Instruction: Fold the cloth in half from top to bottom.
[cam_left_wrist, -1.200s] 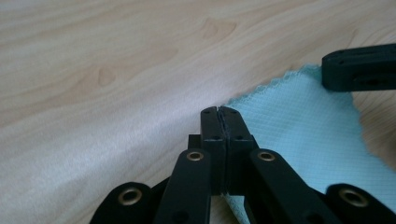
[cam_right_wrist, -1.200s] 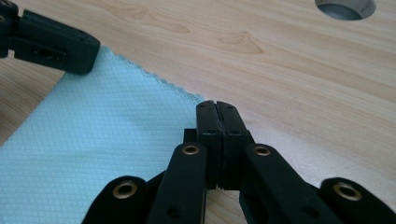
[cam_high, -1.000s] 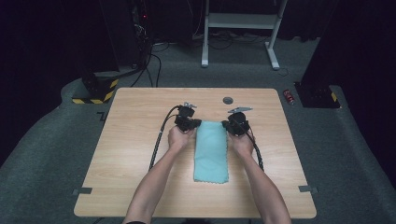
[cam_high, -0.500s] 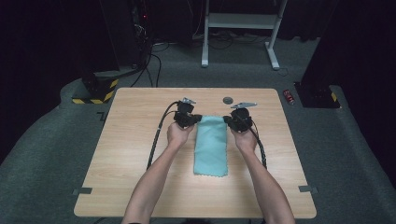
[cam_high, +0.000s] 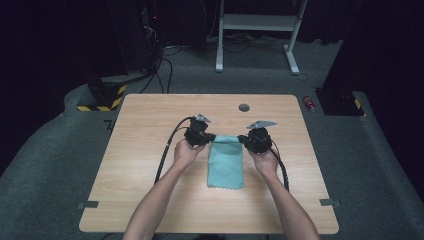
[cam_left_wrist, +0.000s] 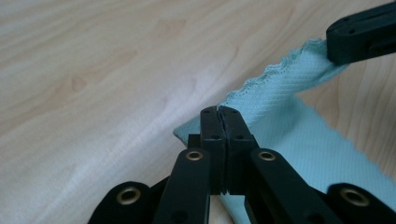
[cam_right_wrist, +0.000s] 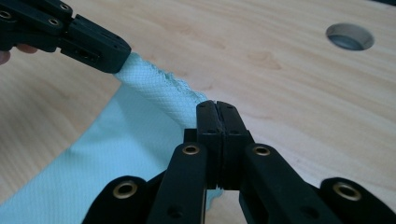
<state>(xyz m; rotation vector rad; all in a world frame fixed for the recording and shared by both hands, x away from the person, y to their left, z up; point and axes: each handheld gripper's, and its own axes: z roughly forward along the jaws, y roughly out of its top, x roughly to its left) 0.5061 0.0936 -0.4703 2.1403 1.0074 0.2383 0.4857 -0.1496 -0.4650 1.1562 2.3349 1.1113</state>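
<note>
**Both far corners pinched, cloth ready to fold**

The teal cloth (cam_high: 226, 165) lies near the middle of the wooden surface (cam_high: 150, 200), a narrow rectangle whose long axis runs from the person's side toward the far edge. Its near short edge rests flat on the wood. Its far short edge is lifted a little and stretched between the two tools, so the scalloped hem (cam_left_wrist: 261, 81) forms a taut band, while the rest of the fabric slopes down to the surface behind it.

The left tool (cam_high: 207, 137) has its jaws fully together on the far left corner; in the left gripper view the fabric comes out right at the closed tips (cam_left_wrist: 219, 112). The right tool (cam_high: 242, 139) is clamped the same way on the far right corner, as the right gripper view shows (cam_right_wrist: 216, 106). Each hand (cam_high: 186, 152) sits behind its tool, forearms coming in from the near side.

It looks to me like a fold in hand, far edge to be carried toward the near one. To do it well, I would keep both tools level with each other and the hem tight, so the cloth does not sag or twist between them. Lift just enough to clear the fabric below, travel straight along the long axis, and match corner to corner before letting go. An uneven pull would skew the fold.

Beyond the cloth, a round hole (cam_high: 243, 107) sits in the surface near its far edge, well apart from the work.
</note>
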